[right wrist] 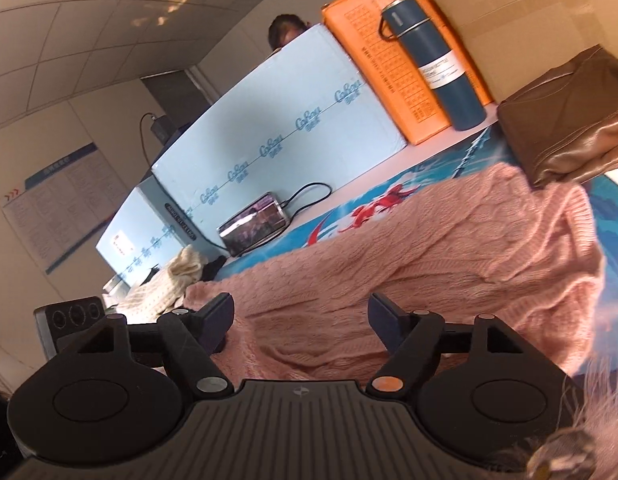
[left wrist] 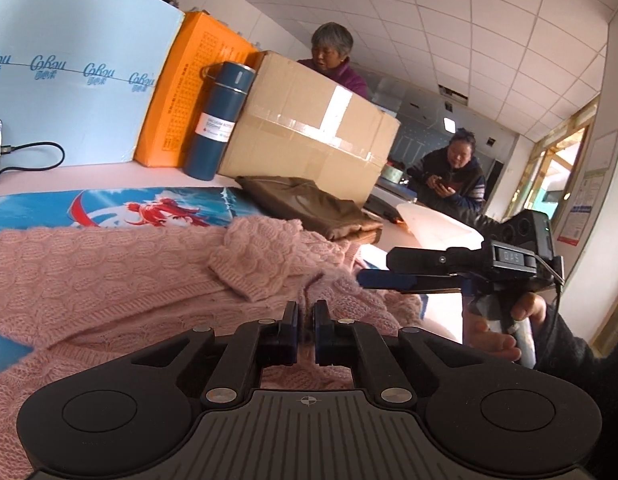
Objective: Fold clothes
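A pink cable-knit sweater (left wrist: 109, 276) lies spread on the table, one cuffed sleeve (left wrist: 253, 264) folded over its body. My left gripper (left wrist: 305, 312) is shut on a pinch of the pink sweater near its front edge. My right gripper (right wrist: 301, 316) is open and empty, its fingers spread just above the sweater (right wrist: 409, 248). It also shows in the left wrist view (left wrist: 373, 272), at the sweater's right side, held by a hand. A folded brown garment (left wrist: 309, 204) lies behind the sweater; it also shows in the right wrist view (right wrist: 569, 132).
A blue printed mat (left wrist: 109, 204) covers the table. Behind stand a cardboard box (left wrist: 309, 128), a blue flask (left wrist: 217, 120), an orange box (left wrist: 181, 92) and a light-blue foam board (left wrist: 69, 60). A phone on a cable (right wrist: 253, 224) and cream knitwear (right wrist: 165, 284) lie left. Two people sit beyond.
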Motion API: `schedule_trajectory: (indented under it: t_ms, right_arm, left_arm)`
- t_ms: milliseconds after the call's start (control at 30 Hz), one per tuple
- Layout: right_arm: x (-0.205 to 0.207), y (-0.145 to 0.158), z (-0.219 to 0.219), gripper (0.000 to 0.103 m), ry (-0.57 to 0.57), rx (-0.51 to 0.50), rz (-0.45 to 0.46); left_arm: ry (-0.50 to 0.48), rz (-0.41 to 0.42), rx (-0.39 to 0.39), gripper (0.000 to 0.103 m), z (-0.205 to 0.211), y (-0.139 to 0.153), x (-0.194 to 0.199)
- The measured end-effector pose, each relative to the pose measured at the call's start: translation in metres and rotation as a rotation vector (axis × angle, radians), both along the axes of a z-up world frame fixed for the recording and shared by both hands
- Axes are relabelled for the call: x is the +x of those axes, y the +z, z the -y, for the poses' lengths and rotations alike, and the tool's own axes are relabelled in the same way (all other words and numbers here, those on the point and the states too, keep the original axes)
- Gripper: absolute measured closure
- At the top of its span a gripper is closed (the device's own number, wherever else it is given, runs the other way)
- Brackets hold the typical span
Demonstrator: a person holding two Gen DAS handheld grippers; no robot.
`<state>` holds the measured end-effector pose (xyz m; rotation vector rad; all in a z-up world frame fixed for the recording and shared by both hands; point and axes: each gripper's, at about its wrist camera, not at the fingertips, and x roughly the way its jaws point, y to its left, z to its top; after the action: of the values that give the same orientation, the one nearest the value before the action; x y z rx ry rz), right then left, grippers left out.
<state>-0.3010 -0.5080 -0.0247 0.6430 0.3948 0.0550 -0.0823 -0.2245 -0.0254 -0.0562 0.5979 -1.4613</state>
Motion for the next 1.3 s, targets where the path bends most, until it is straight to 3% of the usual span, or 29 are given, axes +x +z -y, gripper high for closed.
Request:
schedule_trajectory:
  t_ms: [233,433,500,567,667,833,933,1033,1100,1200,1267,1300]
  right_arm:
    - [-0.029,-0.012,0.018,0.027,-0.23,-0.086,-0.081]
    - [-0.033,-0.007,0.007,0.026,-0.25,-0.166,-0.103]
    - [-0.035,-0.003,0.003,0.025,-0.245,-0.173,-0.072]
    - [-0.032,0.004,-0.005,0.022,-0.181,-0.186,-0.024]
    - [-0.025,0.011,-0.016,0.019,-0.107,-0.23,0.018]
    - [-0.025,0.016,-0.007,0.019,-0.175,-0.15,0.096]
    - [-0.031,0.017,-0.003,0.019,-0.216,-0.132,0.123]
    - [-0.028,0.016,-0.006,0.019,-0.206,-0.151,0.096]
    - [-0.023,0.014,-0.01,0.019,-0.176,-0.19,0.059]
    - [-0.016,0.009,-0.015,0.019,-0.108,-0.217,0.023]
    - [-0.013,0.008,-0.016,0.019,-0.091,-0.217,0.017]
    - [-0.012,0.007,-0.016,0.019,-0.088,-0.215,0.018]
  left_arm:
    - [0.083,0.035,0.113,0.097,0.007,-0.008,0.0]
    - [0.123,0.027,0.151,0.097,0.004,-0.007,-0.002]
    - [0.141,0.019,0.155,0.097,0.0,-0.007,-0.004]
    - [0.147,0.006,0.103,0.097,-0.005,-0.003,-0.006]
    - [0.12,0.032,-0.035,0.097,-0.006,0.015,-0.013]
    - [0.013,0.09,-0.208,0.097,0.017,0.051,-0.028]
    - [0.025,0.133,-0.248,0.097,0.024,0.06,-0.028]
    - [0.115,0.156,-0.164,0.097,0.025,0.054,-0.019]
    - [0.168,0.166,-0.068,0.097,0.025,0.042,-0.011]
    - [0.127,0.121,0.036,0.095,0.021,0.023,-0.001]
    - [0.085,0.117,0.085,0.079,0.024,0.016,-0.001]
    - [0.081,0.147,0.112,0.054,0.027,0.012,-0.003]
